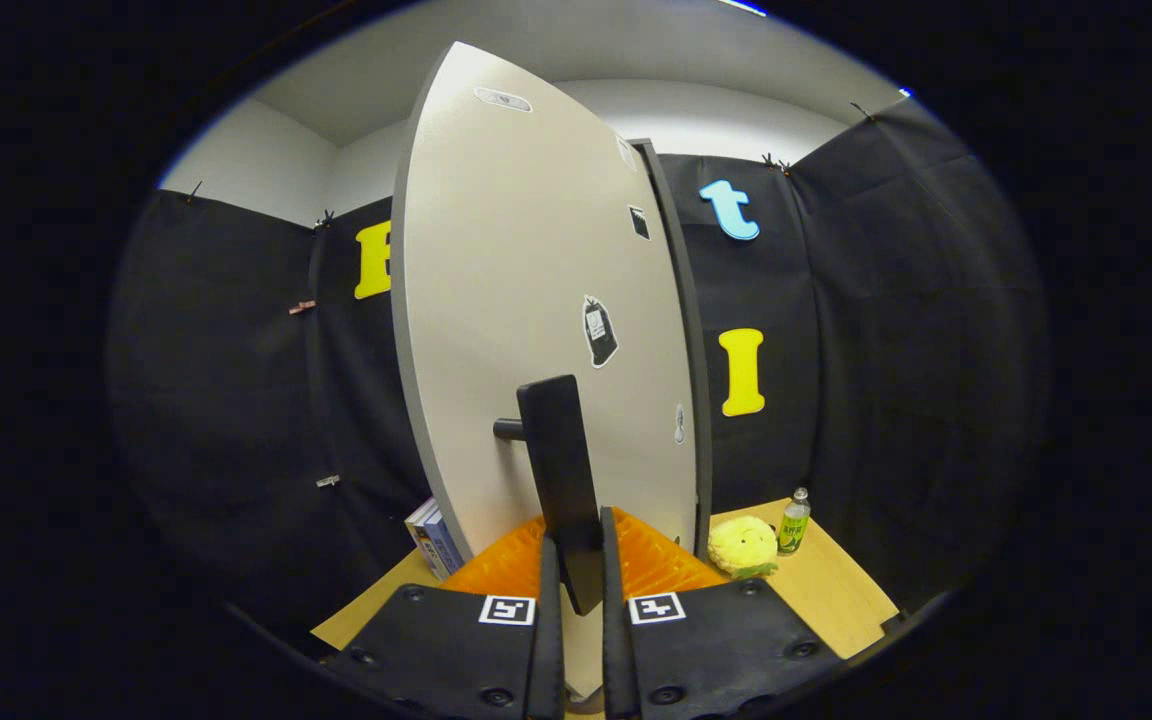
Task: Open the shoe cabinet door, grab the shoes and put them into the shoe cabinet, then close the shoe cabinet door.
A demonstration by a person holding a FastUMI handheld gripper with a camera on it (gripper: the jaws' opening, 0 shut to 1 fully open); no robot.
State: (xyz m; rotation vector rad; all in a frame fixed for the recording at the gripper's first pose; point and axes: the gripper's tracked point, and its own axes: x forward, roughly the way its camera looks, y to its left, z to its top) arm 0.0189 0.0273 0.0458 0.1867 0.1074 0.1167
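Gripper (576, 560): fingers closed on the flat black door handle (561, 470), one pressing each side.
Door: tall pale grey cabinet door (526, 300), swung partly open, stickers on its face.
Beyond, on the wooden table (836, 590): fuzzy yellow plush toy (743, 545) beside a green bottle (793, 522).

1. A light wooden table (836, 590) carries everything.
2. A yellow plush toy (742, 545) lies on it, just beside a green bottle (793, 522) standing upright.
3. Across the table — some boxed items (433, 538), leaning.
4. The gripper (574, 590) fingers clamp the black door handle (561, 480).
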